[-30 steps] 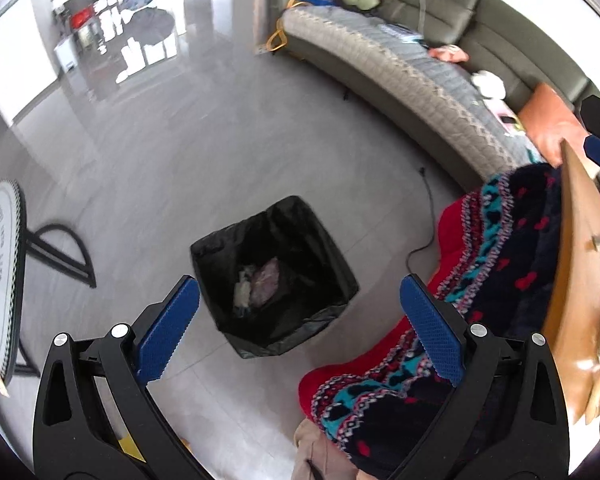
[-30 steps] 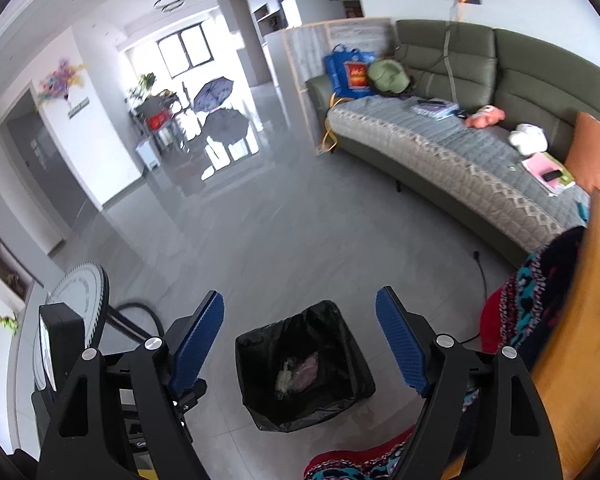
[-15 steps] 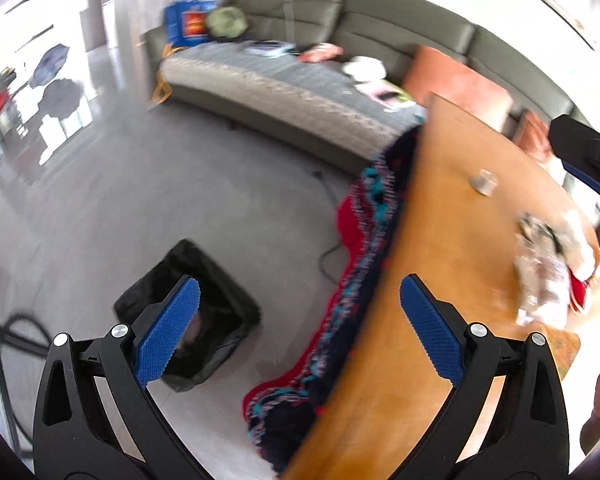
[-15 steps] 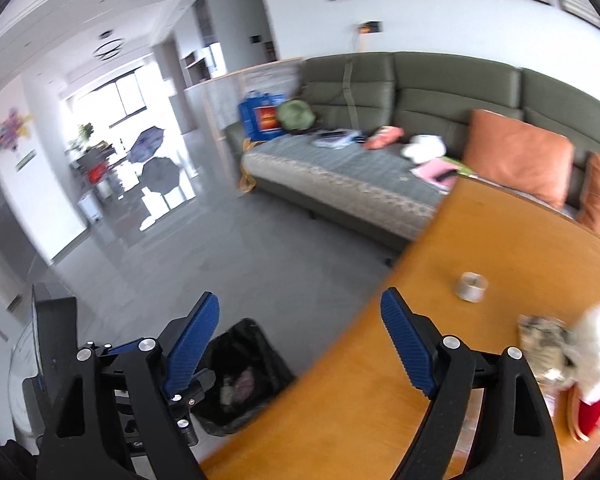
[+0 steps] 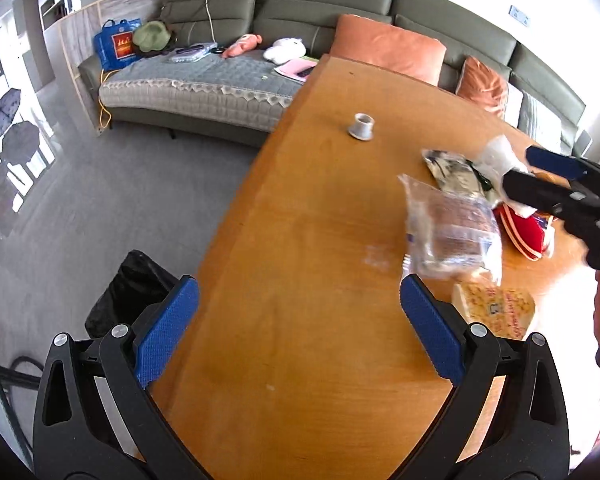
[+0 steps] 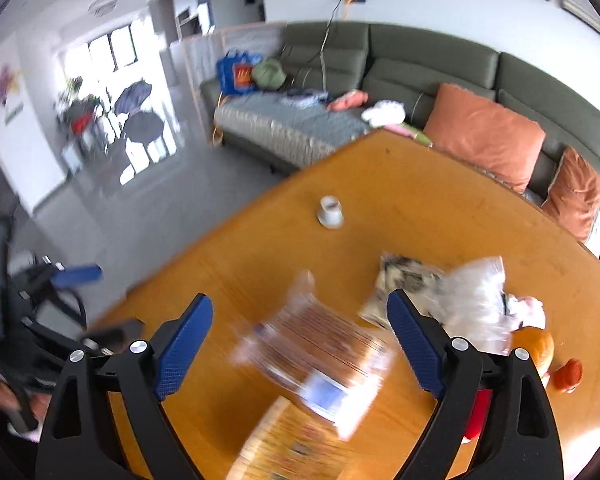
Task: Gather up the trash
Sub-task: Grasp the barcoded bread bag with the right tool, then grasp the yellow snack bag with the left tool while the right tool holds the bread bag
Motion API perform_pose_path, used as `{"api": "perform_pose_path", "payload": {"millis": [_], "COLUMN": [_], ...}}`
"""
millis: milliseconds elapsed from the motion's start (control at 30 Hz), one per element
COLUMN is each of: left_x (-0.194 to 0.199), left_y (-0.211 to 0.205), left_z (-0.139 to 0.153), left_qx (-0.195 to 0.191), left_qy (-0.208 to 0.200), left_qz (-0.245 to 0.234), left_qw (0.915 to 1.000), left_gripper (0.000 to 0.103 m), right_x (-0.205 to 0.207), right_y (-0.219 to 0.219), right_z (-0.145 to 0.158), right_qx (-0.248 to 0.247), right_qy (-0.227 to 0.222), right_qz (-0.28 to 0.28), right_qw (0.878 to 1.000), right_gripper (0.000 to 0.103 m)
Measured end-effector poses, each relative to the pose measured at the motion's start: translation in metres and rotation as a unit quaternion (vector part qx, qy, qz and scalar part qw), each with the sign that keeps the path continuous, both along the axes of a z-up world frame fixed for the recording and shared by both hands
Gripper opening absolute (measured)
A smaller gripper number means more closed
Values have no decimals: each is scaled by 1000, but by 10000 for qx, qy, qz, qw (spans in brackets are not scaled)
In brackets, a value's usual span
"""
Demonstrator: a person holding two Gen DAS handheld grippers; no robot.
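Lying on table (image 5: 300,240): clear crinkled wrapper (image 5: 452,232); brown contents; blue label

Right claw (image 6: 300,344), lower centre: jaws spread, just widened, nothing gripped. Wooden worktop (image 6: 440,216): clear wrapper (image 6: 312,356) (blurred) between jaws; crumpled plastic bag (image 6: 476,300) right; small white cup (image 6: 331,211) above; green sofa (image 6: 420,60) behind.

I've got the trash spread over the right part of the table: a clear crinkled plastic bag (image 5: 452,232) with something brown inside lies nearest me, and just beyond it a flat grey-printed wrapper (image 5: 454,172). A yellow printed packet (image 5: 496,310) lies flat at the near side, a puffy clear bag (image 6: 478,300) sits beside the wrapper. The black-lined bin (image 5: 130,292) stands on the floor, left of the table edge.
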State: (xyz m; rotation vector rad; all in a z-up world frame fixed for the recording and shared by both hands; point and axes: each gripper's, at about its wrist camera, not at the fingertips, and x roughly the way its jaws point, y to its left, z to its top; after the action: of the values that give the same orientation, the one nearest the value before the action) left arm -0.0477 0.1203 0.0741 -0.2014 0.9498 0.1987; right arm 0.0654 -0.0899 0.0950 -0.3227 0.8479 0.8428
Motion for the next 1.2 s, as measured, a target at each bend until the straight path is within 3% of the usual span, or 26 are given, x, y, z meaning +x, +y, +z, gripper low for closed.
{"api": "perform_pose_path", "payload": {"millis": [200,300,433,733,900,933,967,1200], "left_x": [-5,-8,-11,-14,-18,-18,-17,-17], "left_y": [-34,-55,-82,-98,-99,-100,-101,-114], "left_z": [-1,-4,-8,-11,-10,-10,-10,-6], "left_qx": [-157,-92,-6,20,32,32,30,94], "left_qy": [32,114,214,317,297,295,305,246], "left_qz": [304,321,209,262,327,324,315,109], "left_qw": [9994,9994,9996,9992,9990,9990,9990,9996], "left_gripper": [97,97,97,97,97,97,97,97], "right_x": [6,4,11,18,11,11,10,10], "right_y": [5,13,23,33,29,29,28,18], "right_z": [-45,-59,-68,-82,-85,-84,-81,-62], "right_qx": [-694,-957,-1006,-1117,-1317,-1300,-1189,-951], "right_qy": [0,-284,-320,220,206,253,347,-95], "right_qz": [1014,1173,1346,1647,1772,1768,1820,1187], "right_qw": [9924,9881,9853,9798,9751,9753,9755,9883], "right_gripper": [89,89,92,99,99,94,74,65]}}
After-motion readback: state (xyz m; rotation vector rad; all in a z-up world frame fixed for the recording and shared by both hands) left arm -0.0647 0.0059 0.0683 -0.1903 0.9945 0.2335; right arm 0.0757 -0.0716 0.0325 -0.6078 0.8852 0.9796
